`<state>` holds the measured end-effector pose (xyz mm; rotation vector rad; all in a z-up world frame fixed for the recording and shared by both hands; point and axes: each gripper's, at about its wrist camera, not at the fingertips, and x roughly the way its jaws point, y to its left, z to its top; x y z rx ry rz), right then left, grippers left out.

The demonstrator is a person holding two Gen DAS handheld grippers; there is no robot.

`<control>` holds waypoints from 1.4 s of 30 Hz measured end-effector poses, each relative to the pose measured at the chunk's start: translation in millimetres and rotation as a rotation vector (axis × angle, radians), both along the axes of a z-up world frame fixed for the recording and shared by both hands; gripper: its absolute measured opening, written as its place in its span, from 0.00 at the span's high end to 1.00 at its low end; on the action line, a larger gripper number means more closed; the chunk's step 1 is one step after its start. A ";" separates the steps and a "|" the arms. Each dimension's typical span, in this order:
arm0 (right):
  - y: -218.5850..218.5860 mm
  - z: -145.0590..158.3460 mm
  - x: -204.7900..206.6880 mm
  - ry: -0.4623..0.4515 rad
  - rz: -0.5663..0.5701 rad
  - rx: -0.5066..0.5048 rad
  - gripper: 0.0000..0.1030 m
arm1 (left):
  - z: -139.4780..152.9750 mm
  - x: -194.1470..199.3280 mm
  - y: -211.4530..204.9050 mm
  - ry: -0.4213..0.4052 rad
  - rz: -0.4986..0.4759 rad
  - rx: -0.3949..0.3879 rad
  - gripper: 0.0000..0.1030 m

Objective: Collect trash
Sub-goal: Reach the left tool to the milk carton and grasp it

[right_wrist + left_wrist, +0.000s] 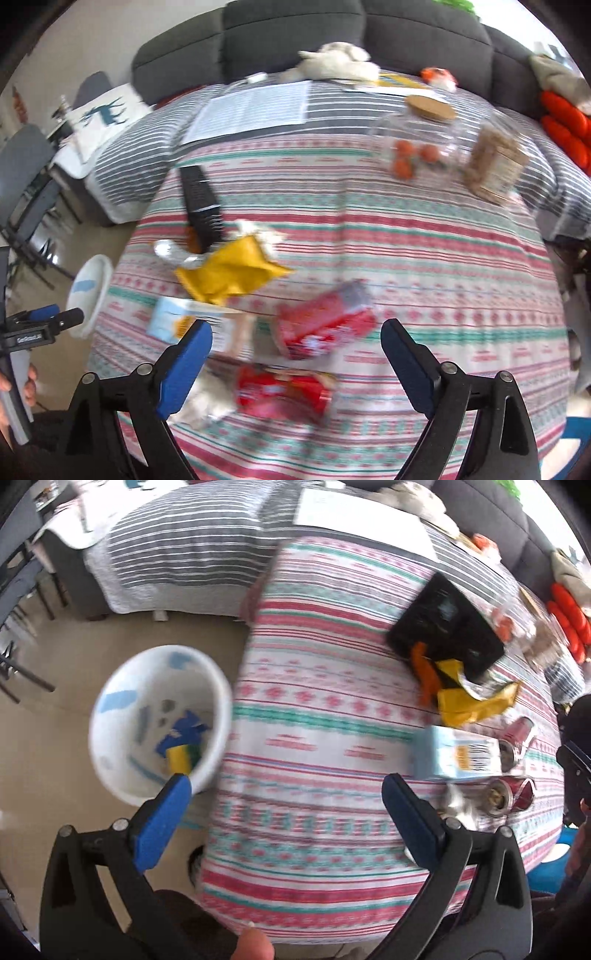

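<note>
A: Below, the table [369, 236] under its striped cloth serves as the landmark. What lies on it?

B: Near its middle, a crumpled yellow wrapper [229, 275] beside a black remote [201, 205]. Toward the near edge, a pale blue carton [173, 321] and two red cans: the upper can [325, 319] lies tilted, the lower can [284, 391] lies closer to the edge, with a white crumpled scrap [207, 400] just beside it. All are blurred.

A: And off the table?

B: A white bin [159, 723] stands on the floor just beside the table's left edge. Blue and yellow scraps [183, 746] lie at its bottom.

A: State of the right gripper [295, 354]?

B: Spread wide above the near edge of the table, nothing between its blue pads [184, 369]; the cans show in the gap below, untouched.

A: And the left gripper [286, 819]?

B: Also spread, empty, over the table's left edge; one pad [162, 823] overlaps the bin's rim in view, though contact cannot be told.

A: Far side of the table?

B: A printed sheet [255, 109] and a clear jar [417, 147] holding small orange things, before a grey sofa [295, 33].
</note>
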<state>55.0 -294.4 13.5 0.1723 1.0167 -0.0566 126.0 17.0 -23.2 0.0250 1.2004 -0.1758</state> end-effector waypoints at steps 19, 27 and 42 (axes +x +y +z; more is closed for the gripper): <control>-66.5 -30.1 -18.4 0.143 -0.129 0.071 0.09 | -17.3 34.2 -104.0 0.010 -0.198 -0.011 0.01; -83.2 -27.2 -25.4 0.138 -0.161 0.090 0.09 | -19.0 33.4 -133.3 -0.013 -0.360 -0.041 0.17; -98.7 -36.0 -26.5 0.167 -0.172 0.082 0.09 | -35.9 19.2 -198.5 -0.002 -0.724 -0.033 0.25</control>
